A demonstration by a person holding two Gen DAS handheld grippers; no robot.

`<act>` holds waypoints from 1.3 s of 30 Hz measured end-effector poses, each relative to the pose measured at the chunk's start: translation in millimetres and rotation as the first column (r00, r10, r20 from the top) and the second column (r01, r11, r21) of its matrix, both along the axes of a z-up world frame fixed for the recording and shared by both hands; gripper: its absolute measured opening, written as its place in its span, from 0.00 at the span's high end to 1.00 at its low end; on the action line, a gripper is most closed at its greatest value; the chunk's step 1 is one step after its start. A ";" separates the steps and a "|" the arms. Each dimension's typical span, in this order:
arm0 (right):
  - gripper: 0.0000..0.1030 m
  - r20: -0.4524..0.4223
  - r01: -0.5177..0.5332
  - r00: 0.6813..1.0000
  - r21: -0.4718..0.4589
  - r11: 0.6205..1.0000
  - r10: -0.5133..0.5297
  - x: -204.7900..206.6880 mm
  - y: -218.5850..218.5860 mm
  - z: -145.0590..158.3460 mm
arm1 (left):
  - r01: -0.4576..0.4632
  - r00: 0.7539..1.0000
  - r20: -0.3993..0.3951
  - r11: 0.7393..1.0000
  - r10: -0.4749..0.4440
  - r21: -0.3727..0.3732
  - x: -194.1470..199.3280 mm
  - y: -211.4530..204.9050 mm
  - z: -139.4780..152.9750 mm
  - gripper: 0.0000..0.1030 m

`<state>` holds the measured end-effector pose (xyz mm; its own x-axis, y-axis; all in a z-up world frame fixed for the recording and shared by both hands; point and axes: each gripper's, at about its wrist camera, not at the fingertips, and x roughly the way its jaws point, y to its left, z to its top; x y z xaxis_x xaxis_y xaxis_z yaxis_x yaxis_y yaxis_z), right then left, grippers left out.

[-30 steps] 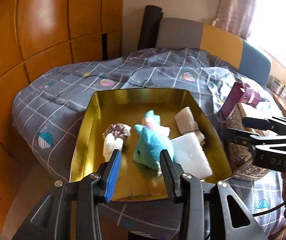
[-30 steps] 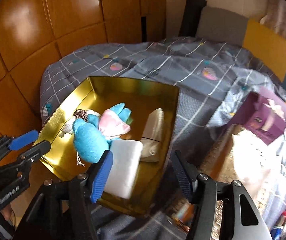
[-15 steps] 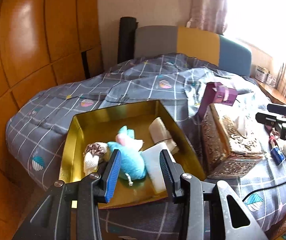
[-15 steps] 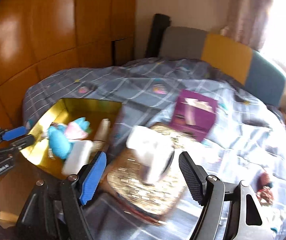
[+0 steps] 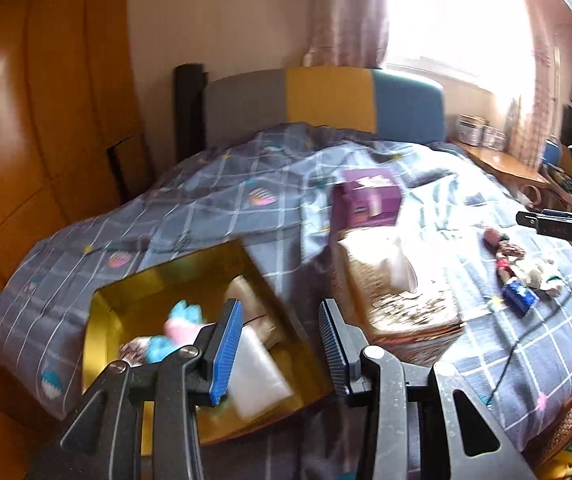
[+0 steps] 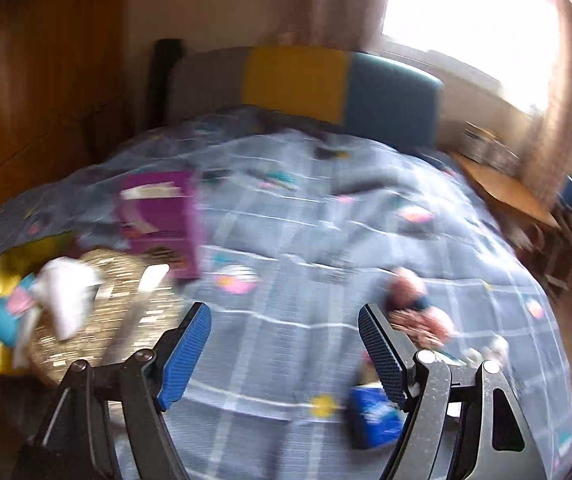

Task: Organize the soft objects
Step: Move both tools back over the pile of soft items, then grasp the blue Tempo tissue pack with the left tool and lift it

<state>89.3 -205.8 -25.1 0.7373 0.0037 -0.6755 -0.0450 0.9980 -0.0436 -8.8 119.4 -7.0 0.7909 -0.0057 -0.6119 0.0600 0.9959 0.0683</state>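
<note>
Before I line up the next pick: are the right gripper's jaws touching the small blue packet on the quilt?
Cannot tell. In the right wrist view the right gripper is open and empty, but its finger overlaps the blue packet, blurred.

Bed (image 5: pixel 214 216) layout
Tin tray (image 5: pixel 126 292) of plush toys (image 5: pixel 174 332) lies left of the tissue box (image 5: pixel 401 300); small dolls (image 5: pixel 517 268) lie right.

One shiny gold metal tray (image 5: pixel 174 280) holds one turquoise plush toy (image 5: pixel 160 346) and one white foam block (image 5: pixel 256 376); one purple cardboard box (image 5: pixel 367 200) sits nearby.
</note>
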 end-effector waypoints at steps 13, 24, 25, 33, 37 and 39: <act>0.25 -0.113 0.632 0.771 0.261 0.729 -0.627 -7.5 -219.3 -57.9 | 0.348 0.934 -0.058 0.935 -0.352 -0.069 46.3 -138.4 13.1 0.61; 0.25 -0.231 0.637 0.768 0.364 0.679 -0.597 -8.2 -231.1 -77.0 | 0.485 0.818 -0.266 0.860 -0.511 -0.159 88.2 -256.2 -50.5 0.61; 0.25 -0.240 0.637 0.769 0.369 0.677 -0.593 -8.0 -231.2 -78.5 | 0.492 0.807 -0.280 0.855 -0.519 -0.165 92.3 -263.9 -55.3 0.61; 0.25 -0.243 0.605 0.793 0.425 0.673 -0.559 -7.8 -230.5 -77.1 | 0.480 0.681 -0.458 0.820 -0.572 -0.311 139.5 -333.0 -112.5 0.58; 0.24 -0.257 0.598 0.797 0.459 0.657 -0.546 -8.6 -232.3 -78.8 | 0.402 0.626 -0.547 0.831 -0.556 -0.385 157.6 -362.4 -135.8 0.46; 0.23 -0.267 0.599 0.797 0.471 0.648 -0.542 -8.5 -234.0 -80.4 | 0.375 0.621 -0.560 0.835 -0.548 -0.402 164.2 -373.0 -141.0 0.38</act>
